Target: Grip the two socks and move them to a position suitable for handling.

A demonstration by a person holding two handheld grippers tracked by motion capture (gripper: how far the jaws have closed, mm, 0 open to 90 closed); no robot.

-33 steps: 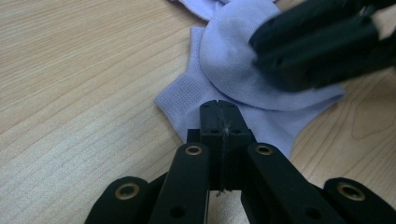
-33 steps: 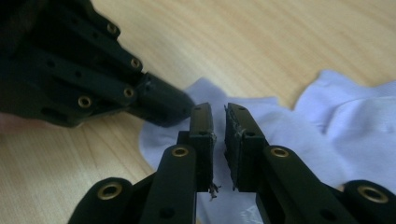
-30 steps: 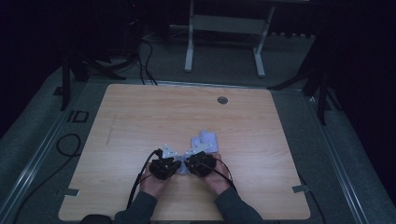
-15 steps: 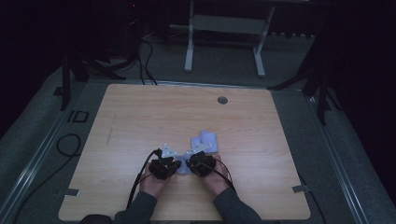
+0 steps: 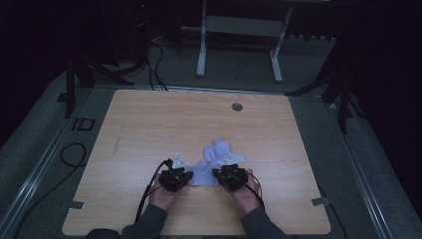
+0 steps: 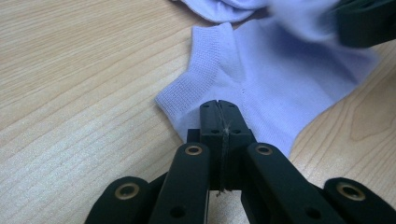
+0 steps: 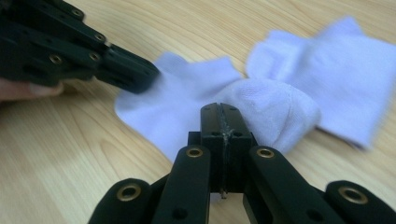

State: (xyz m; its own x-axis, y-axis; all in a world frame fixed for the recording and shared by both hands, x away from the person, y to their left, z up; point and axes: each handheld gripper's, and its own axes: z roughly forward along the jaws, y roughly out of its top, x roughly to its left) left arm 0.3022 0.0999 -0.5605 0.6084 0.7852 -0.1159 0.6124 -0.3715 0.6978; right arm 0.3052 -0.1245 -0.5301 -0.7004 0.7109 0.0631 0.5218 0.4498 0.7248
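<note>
- My left gripper (image 6: 219, 106) is clamped tight on the sock's (image 6: 280, 70) near edge.
- My right gripper (image 7: 220, 109) pinches the same sock's bunched part.
- A second sock (image 7: 341, 70) lies beside it on the table (image 5: 149, 124).

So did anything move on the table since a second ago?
Hardly anything. The left gripper and the right gripper sit in the same spots near the table's front edge, both with jaws closed at the edges of the pale socks. The socks lie in the same bunched heap between them. Nothing was picked up or let go, and the round hole at the far side is as before.
</note>
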